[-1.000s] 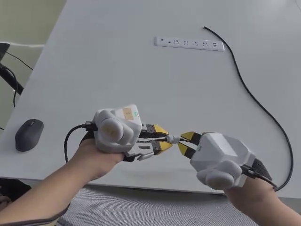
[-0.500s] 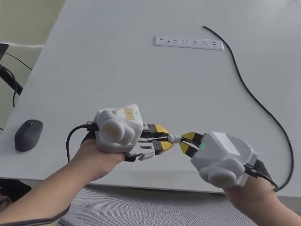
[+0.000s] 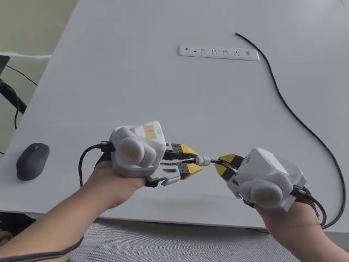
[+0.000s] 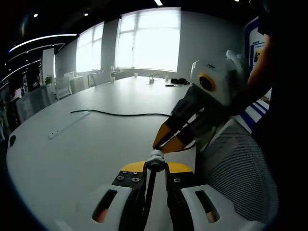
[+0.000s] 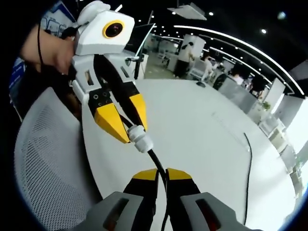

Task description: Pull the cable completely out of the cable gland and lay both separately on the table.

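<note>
Well, the left gripper (image 3: 192,161) bears a tan sticker (image 3: 148,131), writing illegible.

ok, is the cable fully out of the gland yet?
No: in the right gripper view the black cable runs straight into the white cable gland gripped by the left hand-held gripper.

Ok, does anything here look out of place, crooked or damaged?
Nothing stands out. The left gripper grips the cable gland, the right gripper grips the cable just beyond it, and the short stretch between runs straight, with no visible kink or fraying. The power strip, a black cord and the mouse lie flat on the table.
</note>
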Demonstrator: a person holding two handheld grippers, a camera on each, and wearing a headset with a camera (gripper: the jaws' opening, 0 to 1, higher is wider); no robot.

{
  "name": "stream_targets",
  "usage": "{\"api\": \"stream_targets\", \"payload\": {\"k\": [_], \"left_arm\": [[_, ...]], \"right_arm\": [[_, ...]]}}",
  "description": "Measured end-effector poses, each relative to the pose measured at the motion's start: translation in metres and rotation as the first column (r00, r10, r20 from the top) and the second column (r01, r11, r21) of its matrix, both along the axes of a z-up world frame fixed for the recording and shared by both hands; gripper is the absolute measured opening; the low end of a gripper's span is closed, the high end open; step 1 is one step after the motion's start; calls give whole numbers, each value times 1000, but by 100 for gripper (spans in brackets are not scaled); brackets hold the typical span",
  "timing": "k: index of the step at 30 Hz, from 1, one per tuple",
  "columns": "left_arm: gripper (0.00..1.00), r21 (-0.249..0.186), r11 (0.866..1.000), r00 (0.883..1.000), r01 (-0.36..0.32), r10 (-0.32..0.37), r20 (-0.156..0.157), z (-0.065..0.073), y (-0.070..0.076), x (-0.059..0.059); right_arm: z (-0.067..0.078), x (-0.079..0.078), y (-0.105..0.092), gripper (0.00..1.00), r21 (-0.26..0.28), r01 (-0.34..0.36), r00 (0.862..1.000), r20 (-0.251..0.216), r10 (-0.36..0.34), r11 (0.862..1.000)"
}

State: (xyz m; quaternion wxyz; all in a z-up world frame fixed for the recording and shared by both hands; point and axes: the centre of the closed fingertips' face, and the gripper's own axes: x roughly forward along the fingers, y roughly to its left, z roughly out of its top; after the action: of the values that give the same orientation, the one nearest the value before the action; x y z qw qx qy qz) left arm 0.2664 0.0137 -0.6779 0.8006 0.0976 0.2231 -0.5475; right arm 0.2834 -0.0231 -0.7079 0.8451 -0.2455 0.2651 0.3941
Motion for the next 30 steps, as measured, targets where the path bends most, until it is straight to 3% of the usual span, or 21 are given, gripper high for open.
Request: {"api": "stream_targets", "payload": {"k": [5, 10, 20, 24, 25, 28, 29, 30], "left_arm": [[15, -3, 1000, 1000, -1, 1, -1, 0, 1, 2], [15, -12, 1000, 1000, -8, 8, 2, 3, 2, 5], [15, -21, 1000, 1000, -14, 14, -1, 3, 3, 3], [15, -22, 1000, 1000, -13, 13, 1, 3, 2, 2], [15, -22, 1000, 1000, -13, 13, 1, 3, 2, 2], [15, -23, 1000, 1000, -11, 11, 5, 4, 1, 1], [15, -23, 1000, 1000, -12, 12, 5, 4, 1, 1], [15, -25, 1000, 1000, -11, 11, 6, 4, 1, 1]], "right_arm": [[-6, 5, -7, 1, 69, 102, 992, -81, -96, 992], [-12, 8, -14, 1, 138, 207, 968, -173, -182, 968], [-28, 5, -30, 1, 179, 326, 924, -269, -273, 928], [-34, 6, -37, 1, 192, 381, 898, -311, -312, 904], [-37, 5, -39, 1, 200, 405, 884, -333, -327, 892], [-41, 4, -43, 1, 202, 441, 862, -367, -350, 875], [-42, 4, -44, 1, 202, 442, 862, -366, -351, 874], [-43, 4, -44, 1, 213, 468, 845, -391, -365, 858]]}}
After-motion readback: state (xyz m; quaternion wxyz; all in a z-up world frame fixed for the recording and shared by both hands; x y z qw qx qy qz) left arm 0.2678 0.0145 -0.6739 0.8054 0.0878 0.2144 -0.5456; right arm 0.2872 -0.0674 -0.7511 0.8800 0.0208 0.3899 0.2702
